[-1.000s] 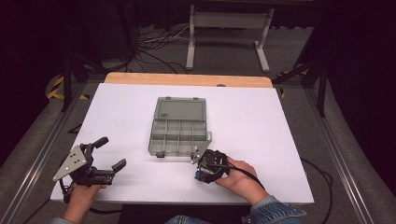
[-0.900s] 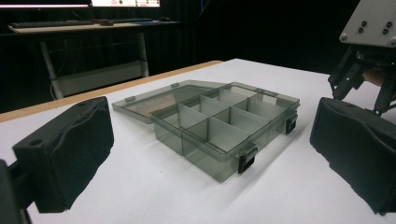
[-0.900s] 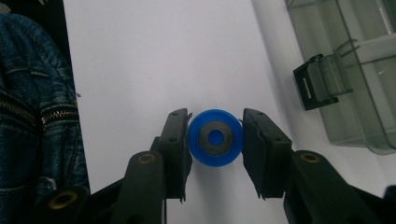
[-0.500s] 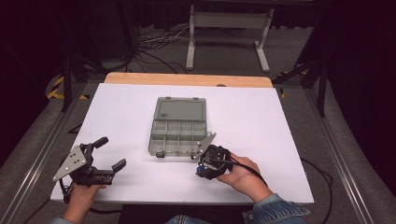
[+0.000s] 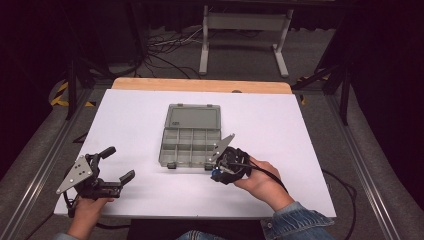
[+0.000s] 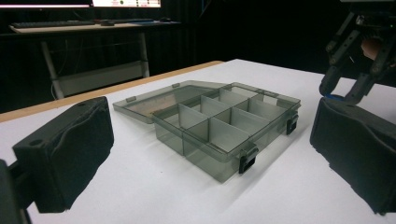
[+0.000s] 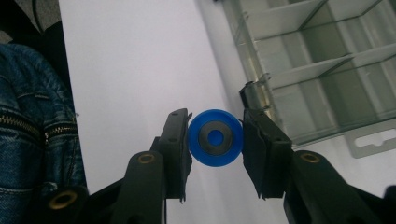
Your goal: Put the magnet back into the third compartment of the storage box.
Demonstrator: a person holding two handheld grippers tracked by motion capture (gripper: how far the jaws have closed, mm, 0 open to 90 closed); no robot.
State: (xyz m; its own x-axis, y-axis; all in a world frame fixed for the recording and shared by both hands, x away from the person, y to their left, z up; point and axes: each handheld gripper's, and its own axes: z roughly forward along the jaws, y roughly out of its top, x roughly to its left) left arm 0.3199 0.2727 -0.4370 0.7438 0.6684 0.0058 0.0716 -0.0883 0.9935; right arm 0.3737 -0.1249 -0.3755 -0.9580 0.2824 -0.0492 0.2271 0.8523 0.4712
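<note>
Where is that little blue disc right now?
The blue disc is clamped in the right gripper, just off the open compartment box's front right corner.

Blue disc [image 5: 215, 174] mostly hidden under right gripper [image 5: 218, 171] in high view

Dark room around my white counter [image 5: 310, 130], with a wood strip [image 5: 200, 85] along its far edge. Grey carpet floor [image 5: 250, 55], tangled cables [image 5: 165, 47], a white metal stand [image 5: 245, 22] behind, black-yellow tape [image 5: 62, 92] left.
</note>
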